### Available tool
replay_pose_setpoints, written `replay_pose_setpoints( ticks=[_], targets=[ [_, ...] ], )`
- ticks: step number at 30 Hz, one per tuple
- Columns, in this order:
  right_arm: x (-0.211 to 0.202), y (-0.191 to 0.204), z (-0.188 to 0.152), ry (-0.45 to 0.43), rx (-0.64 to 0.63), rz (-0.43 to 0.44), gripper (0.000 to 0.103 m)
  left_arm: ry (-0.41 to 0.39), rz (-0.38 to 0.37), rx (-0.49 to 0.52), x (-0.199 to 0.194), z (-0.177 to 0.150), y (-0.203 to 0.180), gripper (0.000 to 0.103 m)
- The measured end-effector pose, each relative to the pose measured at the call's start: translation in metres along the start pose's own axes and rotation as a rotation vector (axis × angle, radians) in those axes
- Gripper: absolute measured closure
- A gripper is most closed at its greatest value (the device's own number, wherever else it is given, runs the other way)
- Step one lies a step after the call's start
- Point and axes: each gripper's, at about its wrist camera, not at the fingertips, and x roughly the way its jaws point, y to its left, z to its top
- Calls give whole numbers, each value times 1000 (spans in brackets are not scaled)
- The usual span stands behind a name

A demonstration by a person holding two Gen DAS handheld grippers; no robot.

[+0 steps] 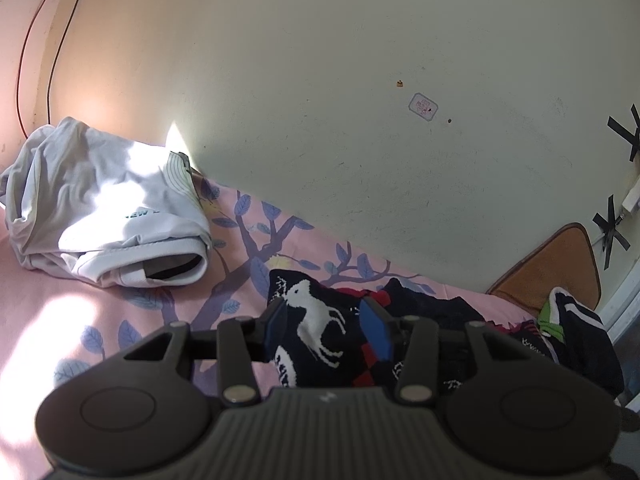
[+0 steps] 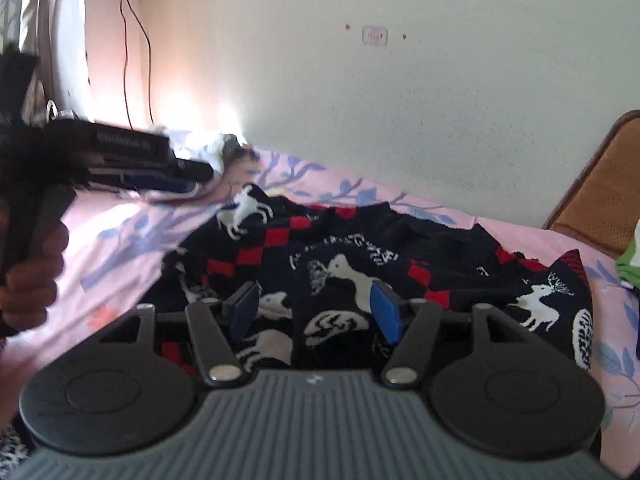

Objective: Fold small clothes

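Note:
A dark knitted sweater [image 1: 320,320] [image 2: 360,248] with white deer and red squares lies crumpled on the pink bedsheet [image 1: 60,300] [image 2: 120,240]. My left gripper [image 1: 326,330] hovers over the sweater's left corner. Its blue pads [image 1: 276,328] stand apart, with cloth seen beyond them but none pinched. In the right wrist view the left gripper [image 2: 200,174] shows at the left, held by a hand [image 2: 32,276]. My right gripper [image 2: 316,308] is open over the sweater's middle. A raised fold sits between its pads [image 2: 386,312], and they do not press on it.
A white garment [image 1: 108,216] [image 2: 212,148] lies bunched at the bed's far left by the wall. A brown cushion [image 1: 552,264] [image 2: 600,200] leans at the right, with a green-and-black garment [image 1: 572,320] [image 2: 628,264] beside it. Red cables [image 1: 24,60] hang on the wall.

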Motion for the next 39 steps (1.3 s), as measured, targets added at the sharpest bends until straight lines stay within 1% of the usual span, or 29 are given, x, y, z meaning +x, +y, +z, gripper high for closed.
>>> replay_pose_setpoints(
  ticks=[1, 2, 3, 4, 5, 6, 7, 8, 9, 11, 12, 15, 18, 20, 21, 22, 23, 24, 25, 27, 30, 31, 32, 34, 35, 36, 37, 38, 39],
  targets=[
    [8, -3, -2, 22, 2, 1, 56, 1, -1, -1, 0, 0, 0, 62],
    [14, -7, -4, 44, 20, 30, 84, 3, -2, -2, 0, 0, 0, 62],
    [13, -10, -4, 38, 35, 73, 84, 5, -4, -5, 0, 0, 1, 62],
    [3, -9, -5, -4, 27, 161, 84, 7, -8, -8, 0, 0, 1, 62],
    [-12, -2, -8, -37, -11, 286, 85, 9, -14, -13, 0, 0, 1, 60],
    [-20, 4, -10, -34, -61, 412, 87, 11, -20, -17, 0, 0, 2, 59],
    [-26, 11, -11, -11, -117, 495, 89, 14, -24, -19, 0, 0, 2, 59],
    [-31, 21, -13, 13, -187, 491, 88, 15, -25, -17, 0, 0, 1, 58],
    [-32, 26, -15, 22, -231, 460, 83, 15, -24, -13, 0, 0, 0, 58],
    [-32, 18, -16, 21, -216, 406, 74, 16, -25, -3, 1, -1, -2, 58],
    [-32, 7, -15, 20, -157, 391, 69, 20, -28, 1, 1, -2, -3, 58],
    [-32, -39, -12, 13, 148, 337, 55, 34, -37, 19, 4, -5, -7, 58],
    [-23, -87, -23, 36, 497, 309, 54, 46, -46, 35, 6, -8, -12, 58],
    [-7, -103, -26, 92, 642, 247, 54, 49, -48, 47, 6, -9, -15, 58],
    [1, -106, -27, 110, 673, 233, 54, 47, -46, 53, 5, -9, -16, 58],
    [9, -106, -28, 106, 689, 246, 54, 43, -45, 57, 4, -9, -16, 58],
    [14, -102, -25, 78, 681, 252, 63, 35, -43, 58, 3, -8, -16, 58],
    [17, -97, -19, 69, 657, 259, 91, 25, -39, 53, 1, -7, -14, 58],
    [22, -90, -11, 72, 624, 301, 95, 14, -34, 45, -1, -5, -11, 58],
    [20, -76, 1, 47, 597, 412, 95, -1, -27, 12, -4, 1, -2, 58],
    [7, -53, 21, -19, 522, 627, 95, -11, -26, -50, -6, 7, 11, 58],
    [2, -48, 26, -42, 497, 681, 95, -12, -29, -68, -6, 8, 14, 58],
    [-2, -45, 31, -63, 463, 698, 95, -12, -32, -78, -6, 9, 16, 58],
    [6, -40, 35, -54, 403, 622, 93, -7, -35, -81, -5, 9, 17, 58],
    [18, -38, 34, -23, 363, 521, 91, -3, -36, -75, -4, 9, 15, 58],
    [29, -38, 30, 14, 305, 397, 77, 1, -36, -61, -3, 7, 13, 58],
    [42, -37, 26, 62, 244, 241, 67, 5, -33, -47, -2, 6, 11, 58],
    [53, -36, 19, 111, 196, 77, 66, 7, -30, -34, -2, 5, 9, 58],
    [53, -38, 14, 98, 194, 58, 66, 8, -29, -26, -1, 4, 7, 58]
  ],
)
